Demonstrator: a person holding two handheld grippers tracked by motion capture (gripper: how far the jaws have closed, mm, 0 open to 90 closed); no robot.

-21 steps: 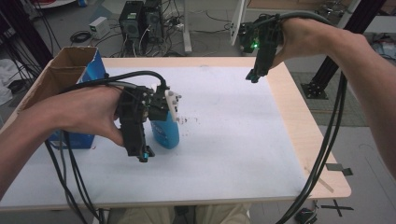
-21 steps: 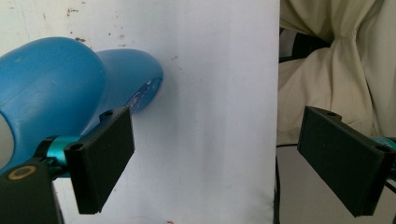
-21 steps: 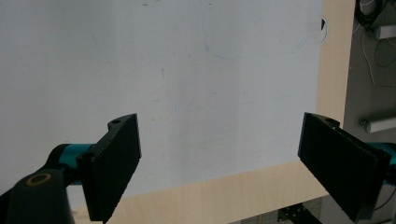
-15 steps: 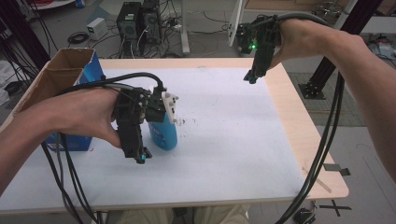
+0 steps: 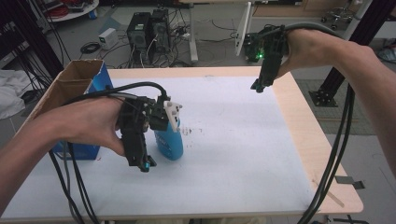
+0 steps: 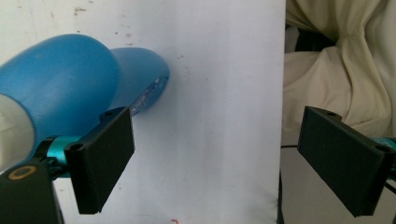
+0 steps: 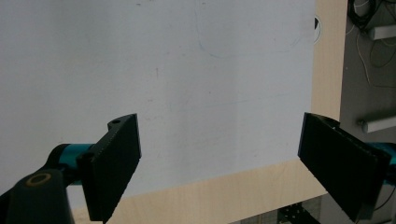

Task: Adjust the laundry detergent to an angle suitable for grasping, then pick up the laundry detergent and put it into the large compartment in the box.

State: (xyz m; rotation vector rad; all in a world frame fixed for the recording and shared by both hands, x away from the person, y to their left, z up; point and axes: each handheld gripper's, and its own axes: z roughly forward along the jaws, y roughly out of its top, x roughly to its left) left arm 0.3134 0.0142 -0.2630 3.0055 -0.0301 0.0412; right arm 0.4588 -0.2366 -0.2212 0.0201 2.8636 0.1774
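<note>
Near the left-front part of the white surface stands a blue spray bottle with a white trigger head, just beside a cardboard box. The left claw hangs right next to the bottle with its jaws spread wide and nothing between them; in the left gripper view the bottle sits off to the side of the gap, not inside it. The right claw hovers open too, well apart over the far right side. My guess is the bottle's the target, so I'd slide the left claw sideways until the body sits squarely between the pads, go for the narrower waist, then squeeze gently so it doesn't tip.
</note>
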